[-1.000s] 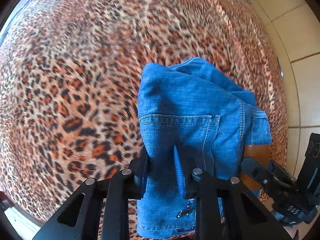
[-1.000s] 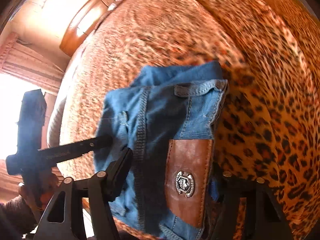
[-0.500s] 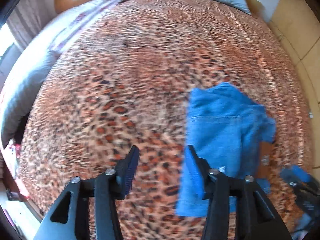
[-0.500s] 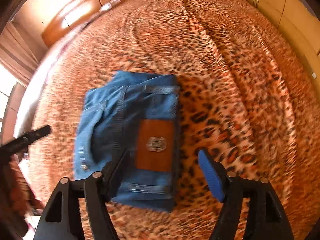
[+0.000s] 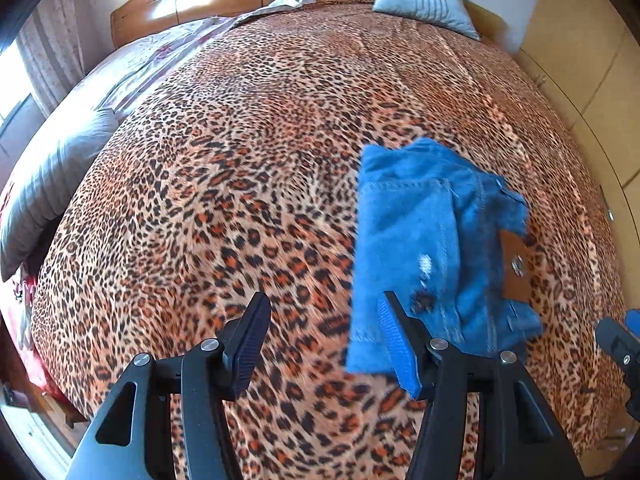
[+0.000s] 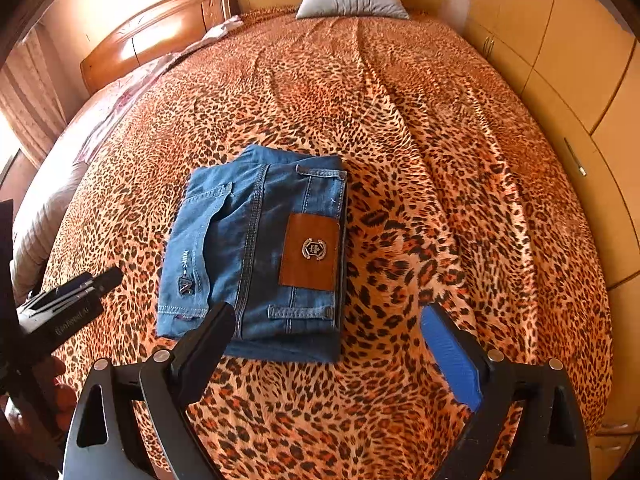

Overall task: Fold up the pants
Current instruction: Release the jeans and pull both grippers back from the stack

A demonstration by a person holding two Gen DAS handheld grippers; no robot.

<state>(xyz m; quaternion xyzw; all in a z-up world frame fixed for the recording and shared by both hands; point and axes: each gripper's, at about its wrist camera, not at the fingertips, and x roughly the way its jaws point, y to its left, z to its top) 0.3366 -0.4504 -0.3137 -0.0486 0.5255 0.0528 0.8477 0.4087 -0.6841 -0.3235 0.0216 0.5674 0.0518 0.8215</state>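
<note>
While the right gripper [image 6: 328, 344] fingers spread wider, empty, folded jeans [image 6: 256, 248] lie beyond them, untouched.

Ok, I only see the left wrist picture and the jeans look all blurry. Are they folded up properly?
Observer: Yes. The right wrist view shows the jeans as a tidy folded stack, flat on the bedspread, with the brown patch on top.
Operator: Is the other tool holding them?
Observer: No. The right tool is empty, its jaws opening, with the pads off the denim.
Operator: Is mine touching them?
Observer: No. The left tool sits off to their side, apart.
</note>
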